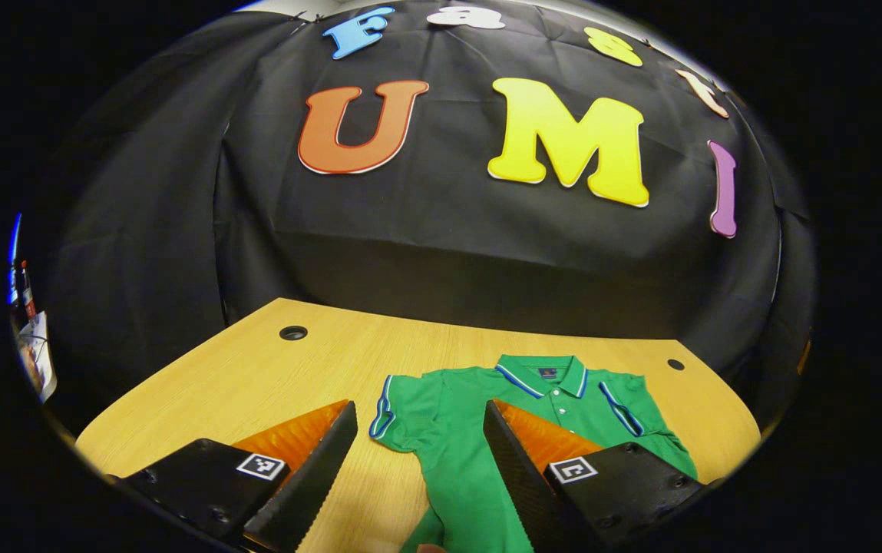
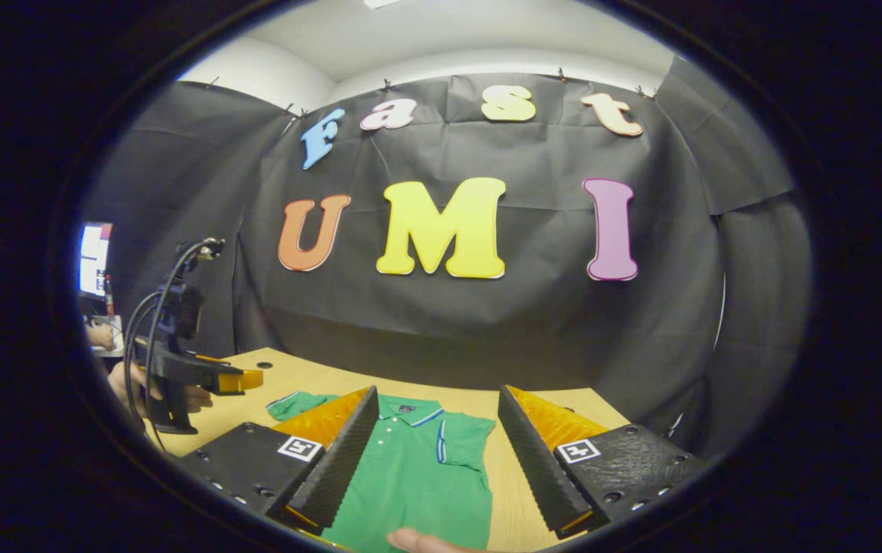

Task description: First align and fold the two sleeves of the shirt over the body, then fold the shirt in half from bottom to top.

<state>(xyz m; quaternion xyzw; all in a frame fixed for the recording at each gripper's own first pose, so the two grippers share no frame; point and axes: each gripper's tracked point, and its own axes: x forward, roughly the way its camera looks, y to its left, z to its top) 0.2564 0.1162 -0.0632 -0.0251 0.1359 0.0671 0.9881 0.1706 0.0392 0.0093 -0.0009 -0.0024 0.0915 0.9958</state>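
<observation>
We see a green short-sleeved polo shirt (image 1: pixel 471 453) with blue-and-white trim on collar and sleeve cuffs lying flat, front up, on the light wooden table (image 1: pixel 256 384), its collar toward the far edge by the black cloth wall (image 1: pixel 425 230). A small dark label sits inside the collar, too small for us to read. Both sleeves lie spread out to the sides, not yet folded over the body. The left gripper (image 1: pixel 419 430) hangs above the near part of the table with its fingers wide apart, holding nothing; one sleeve shows in the gap between them. In the right gripper view, the right gripper (image 2: pixel 437 418) also hovers with fingers spread, nothing between them but the shirt below, while the left gripper shows farther off near the table's left edge, held in a hand (image 2: pixel 122 388). Bare wood lies beside the shirt toward the table's left edge, and two round cable holes (image 1: pixel 293 332) sit near the far corners.
</observation>
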